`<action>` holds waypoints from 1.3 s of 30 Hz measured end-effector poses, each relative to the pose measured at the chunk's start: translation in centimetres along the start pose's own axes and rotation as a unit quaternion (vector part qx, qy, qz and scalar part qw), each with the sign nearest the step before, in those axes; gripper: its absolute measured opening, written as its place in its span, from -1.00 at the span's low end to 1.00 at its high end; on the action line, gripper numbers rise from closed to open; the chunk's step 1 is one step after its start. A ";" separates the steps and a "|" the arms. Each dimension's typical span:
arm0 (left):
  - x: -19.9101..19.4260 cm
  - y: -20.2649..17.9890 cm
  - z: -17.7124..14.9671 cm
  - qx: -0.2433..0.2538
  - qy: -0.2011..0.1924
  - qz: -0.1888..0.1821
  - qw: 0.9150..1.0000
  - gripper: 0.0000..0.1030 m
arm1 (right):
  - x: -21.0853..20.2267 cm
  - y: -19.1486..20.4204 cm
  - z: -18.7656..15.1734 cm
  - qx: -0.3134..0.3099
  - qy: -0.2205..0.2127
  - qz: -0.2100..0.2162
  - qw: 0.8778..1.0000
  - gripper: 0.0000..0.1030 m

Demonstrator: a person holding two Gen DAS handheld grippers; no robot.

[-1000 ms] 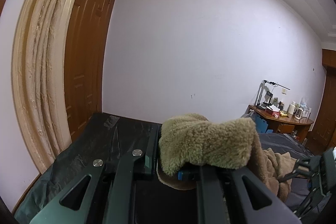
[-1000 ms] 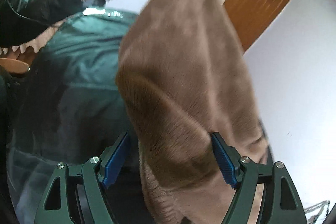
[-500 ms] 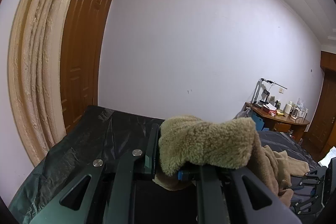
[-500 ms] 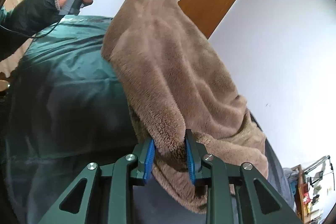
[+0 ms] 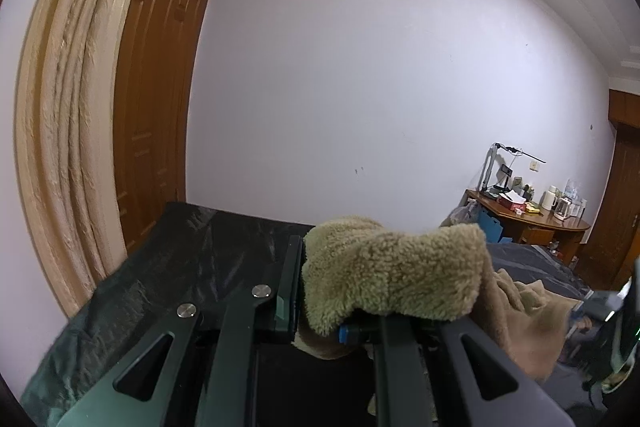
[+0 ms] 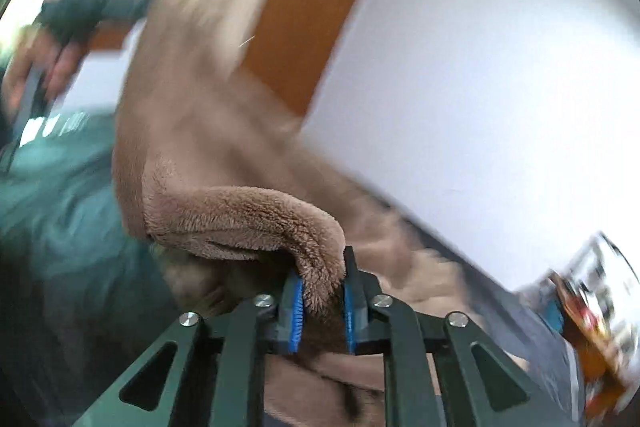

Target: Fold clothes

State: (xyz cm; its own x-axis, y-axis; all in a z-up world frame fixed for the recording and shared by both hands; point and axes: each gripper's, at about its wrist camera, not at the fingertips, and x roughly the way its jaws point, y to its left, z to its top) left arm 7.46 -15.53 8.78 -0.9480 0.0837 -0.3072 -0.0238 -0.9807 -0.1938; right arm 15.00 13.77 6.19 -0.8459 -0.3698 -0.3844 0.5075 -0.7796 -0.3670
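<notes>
A tan fleece garment (image 5: 392, 279) bunches over my left gripper (image 5: 324, 291), which is shut on a thick fold of it; the right fingertip is hidden under the pile. In the right wrist view the same garment (image 6: 240, 215) hangs from the upper left down to my right gripper (image 6: 322, 291). That gripper is shut, its blue pads (image 6: 297, 311) pinching a rolled edge. The view is motion-blurred. A person's hand (image 6: 36, 67) holds the left gripper at the top left. The cloth stretches between the two grippers above the bed.
A dark green cover (image 5: 180, 267) lies over the bed below the garment. A brown door (image 5: 160, 87) and a beige curtain (image 5: 60, 107) stand at the left. A cluttered wooden desk (image 5: 528, 223) is at the far right against the white wall.
My right gripper's jaws closed from wide apart onto the garment's edge, then the gripper rolled and rose with it. The left gripper kept its hold and barely moved.
</notes>
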 end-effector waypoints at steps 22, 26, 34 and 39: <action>1.7 -11.8 -10.0 0.218 0.071 -0.097 0.969 0.47 | -12.4 -9.1 4.4 0.140 -0.125 -0.222 0.957 -0.74; 1.2 -10.7 -9.5 0.206 0.060 -0.090 0.973 0.47 | -13.2 -9.8 3.5 0.162 -0.125 -0.240 0.949 -0.74; 1.0 -11.3 -10.3 0.227 0.055 -0.076 0.969 0.47 | -12.5 -9.9 3.9 0.174 -0.123 -0.236 0.948 -0.74; 1.9 -12.3 -10.2 0.225 0.052 -0.038 0.972 0.04 | -12.8 -9.8 3.7 0.179 -0.132 -0.234 0.946 -0.74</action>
State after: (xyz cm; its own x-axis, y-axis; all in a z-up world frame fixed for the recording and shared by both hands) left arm 9.22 -1.49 1.07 -0.9018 0.1526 -0.4042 -0.2501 -0.9473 0.2003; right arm 20.26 24.24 17.80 -0.9998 -0.0175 -0.0080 0.0183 -0.9930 -0.1165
